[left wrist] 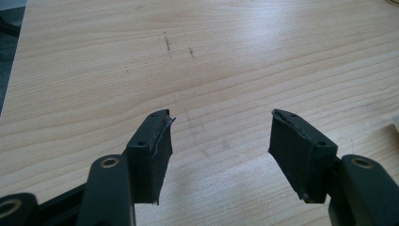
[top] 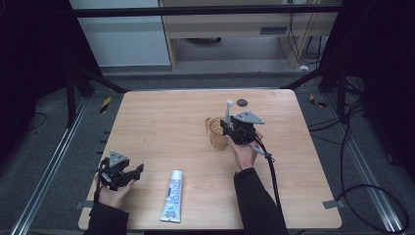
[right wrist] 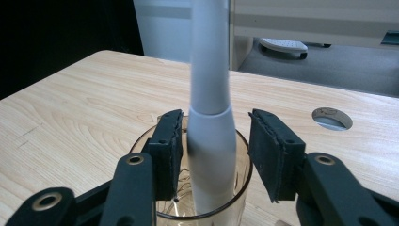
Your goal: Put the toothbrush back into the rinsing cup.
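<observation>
**Toothbrush standing in the cup, right jaws spread around it**

The toothbrush point(right wrist: 210, 117), white and grey, stands upright in the clear amber cup point(right wrist: 237, 188) a little right of the table's middle. The right gripper point(right wrist: 214, 146) hangs just above the cup's rim with its jaws on either side of the handle. The left pad sits close against it, perhaps just touching, while a plain gap shows on the other side, so the jaws are apart and not clamped.

From above, the cup point(top: 217, 133) sits just left of the right gripper point(top: 230, 128), the brush point(top: 227, 111) poking up beside it.

The left gripper point(left wrist: 221, 136) is near the table's point(top: 161, 122) front left corner, jaws wide apart over bare wood, holding nothing. A tube of toothpaste point(top: 172, 196) lies flat near the front edge, between the two forearms. A dark round hole point(top: 242, 102) sits in the tabletop beyond the cup.
</observation>
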